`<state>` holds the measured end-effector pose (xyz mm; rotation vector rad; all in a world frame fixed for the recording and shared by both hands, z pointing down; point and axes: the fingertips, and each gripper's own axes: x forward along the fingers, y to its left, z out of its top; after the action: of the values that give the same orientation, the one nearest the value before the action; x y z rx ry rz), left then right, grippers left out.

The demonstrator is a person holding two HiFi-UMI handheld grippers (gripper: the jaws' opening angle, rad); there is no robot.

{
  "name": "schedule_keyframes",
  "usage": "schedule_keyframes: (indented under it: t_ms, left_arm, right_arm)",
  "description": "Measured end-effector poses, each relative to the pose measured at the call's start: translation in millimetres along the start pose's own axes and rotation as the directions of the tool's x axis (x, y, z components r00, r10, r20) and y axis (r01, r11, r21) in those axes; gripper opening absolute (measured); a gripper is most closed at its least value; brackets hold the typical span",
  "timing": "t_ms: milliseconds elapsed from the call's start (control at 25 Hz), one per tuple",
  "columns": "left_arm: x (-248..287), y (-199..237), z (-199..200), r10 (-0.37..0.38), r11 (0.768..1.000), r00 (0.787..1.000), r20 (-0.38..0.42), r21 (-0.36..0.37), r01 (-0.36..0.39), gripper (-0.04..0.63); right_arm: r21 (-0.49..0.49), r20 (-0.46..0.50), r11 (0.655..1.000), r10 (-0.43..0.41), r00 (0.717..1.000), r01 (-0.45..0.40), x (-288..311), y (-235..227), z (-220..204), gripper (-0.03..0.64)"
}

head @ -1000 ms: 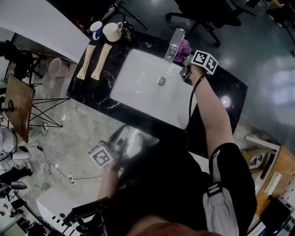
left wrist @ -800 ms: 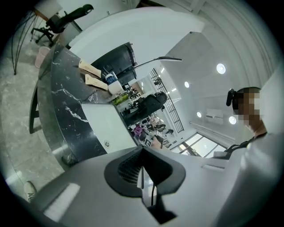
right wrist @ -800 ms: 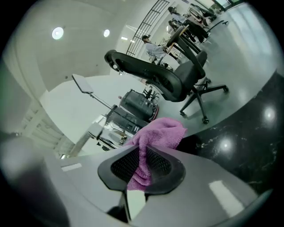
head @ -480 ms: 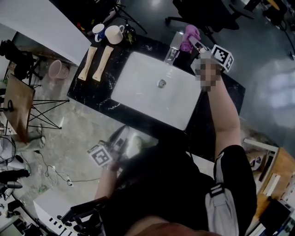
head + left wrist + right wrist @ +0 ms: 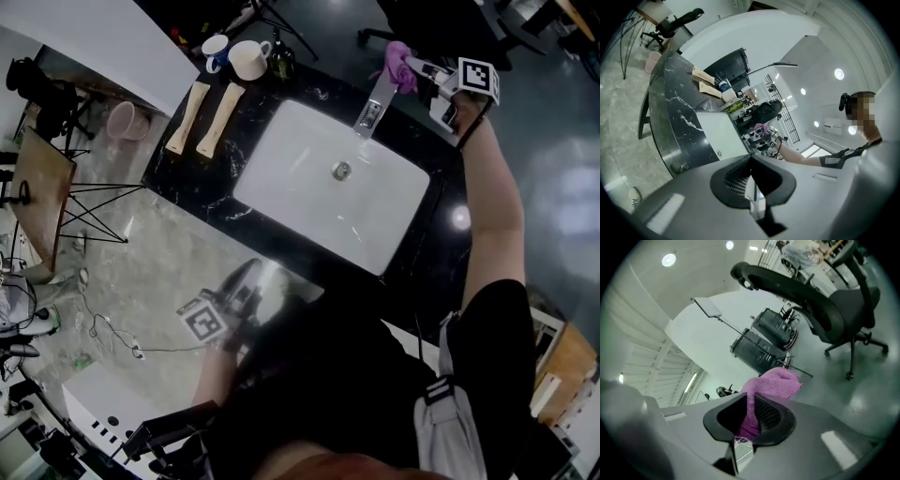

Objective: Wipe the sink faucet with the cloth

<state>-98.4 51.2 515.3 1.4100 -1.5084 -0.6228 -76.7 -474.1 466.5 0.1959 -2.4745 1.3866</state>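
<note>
- L gripper [image 5: 753, 176]: jaws shut, empty, held low by person's body.
- Sink [image 5: 291, 178]: white, rect., set in black counter [image 5: 202, 187].
- Faucet [image 5: 373, 105]: chrome flat bar at sink's back rim. Long axis slants; spout end points to basin.
- Cloth [image 5: 397, 53]: purple, bunched, by faucet's far end, pinched in R gripper [image 5: 751, 416].

Dim, fisheye-warped, glare on floor [image 5: 572, 187]
</note>
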Motion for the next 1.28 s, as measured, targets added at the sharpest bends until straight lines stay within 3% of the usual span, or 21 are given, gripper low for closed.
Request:
schedule_keyframes:
  t_ms: [240, 440, 520, 720, 920, 1080, 1280]
  left_arm:
    - [8.9, 8.0, -8.3, 0.061, 0.998, 0.998, -0.023, -0.025, -0.061, 0.000]
    - [20.2, 18.7, -14.0, 0.100, 0.994, 0.994, -0.046, -0.045, -0.102, 0.000]
    - [25.2, 20.8, -14.5, 0.104, 0.993, 0.993, -0.054, -0.044, -0.106, 0.000]
    - [35.9, 19.5, -15.3, 0.095, 0.994, 0.993, -0.074, -0.052, -0.099, 0.000]
    - [34.7, 17.7, -13.1, 0.099, 0.994, 0.992, -0.075, -0.041, -0.102, 0.000]
    - [30.3, 15.9, -9.9, 0.080, 0.996, 0.994, -0.069, -0.029, -0.082, 0.000]
    - [42.8, 11.7, 6.7, -0.012, 1.000, 0.995, -0.095, -0.003, 0.012, 0.000]
  right_arm:
    - [0.019, -0.209, 0.997, 0.073, 0.975, -0.070, 36.6, -38.4, -24.6, 0.060]
    - [0.008, -0.371, 1.000, -0.013, 0.928, 0.017, 59.7, -90.4, -64.7, 0.060]
    - [0.011, -0.406, 0.999, -0.032, 0.913, 0.040, 63.2, -102.9, -77.6, 0.060]
    - [-0.001, -0.418, 1.000, -0.022, 0.908, 0.024, 65.1, -103.4, -79.3, 0.060]
    - [-0.009, -0.353, 1.000, 0.006, 0.936, -0.010, 63.0, -97.0, -71.8, 0.058]
    - [-0.005, -0.181, 0.994, 0.103, 0.978, -0.106, 44.6, -69.4, -46.2, 0.060]
    - [-0.009, 0.040, 0.984, 0.179, 0.983, -0.179, 1.6, -34.6, -30.6, 0.060]
